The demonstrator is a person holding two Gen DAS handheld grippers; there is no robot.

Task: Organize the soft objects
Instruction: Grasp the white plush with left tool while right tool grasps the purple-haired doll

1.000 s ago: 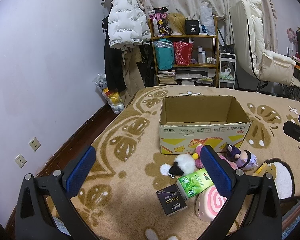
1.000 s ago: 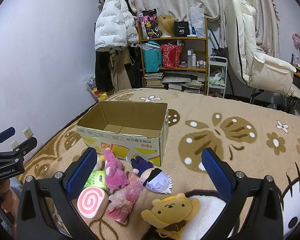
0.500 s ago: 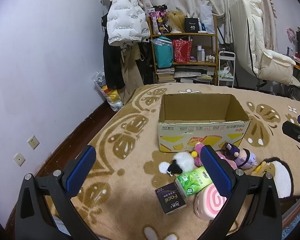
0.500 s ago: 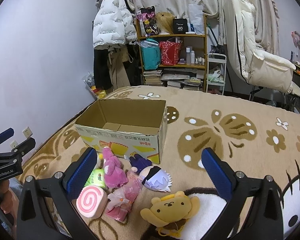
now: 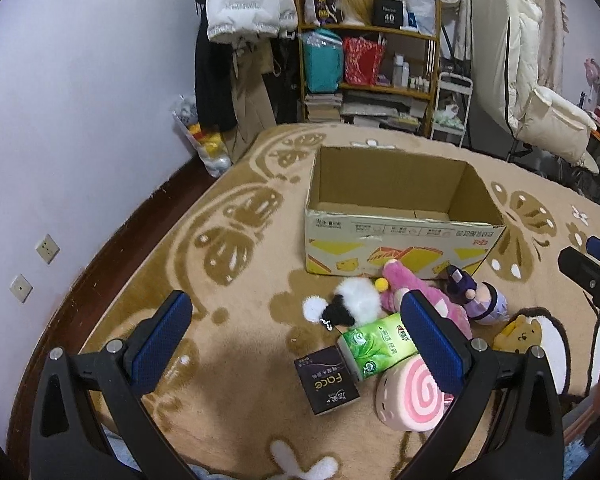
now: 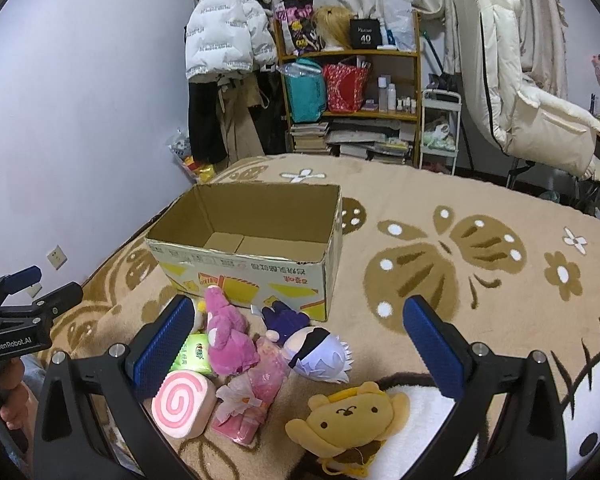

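An empty open cardboard box (image 5: 400,220) (image 6: 256,256) stands on the brown patterned blanket. In front of it lie soft toys: a pink plush (image 6: 226,336), a purple-haired doll (image 6: 320,352), a yellow bear (image 6: 352,416), a pink swirl cushion (image 6: 182,404), a pink wrapped packet (image 6: 252,396) and a black-and-white fluffy toy (image 5: 348,306). A green tissue pack (image 5: 376,344) and a black pack (image 5: 326,384) lie beside them. My left gripper (image 5: 296,344) is open and empty, above the blanket left of the pile. My right gripper (image 6: 300,348) is open and empty, over the toys.
A shelf (image 6: 352,92) with bags and books, hanging coats (image 6: 228,40) and a cream chair (image 6: 532,108) stand behind the bed. The wall (image 5: 60,120) runs along the left. The blanket (image 6: 500,260) spreads right of the box.
Both grippers have come slightly closer to the box and toys and tilted down a little. Both stay open; no object has moved.
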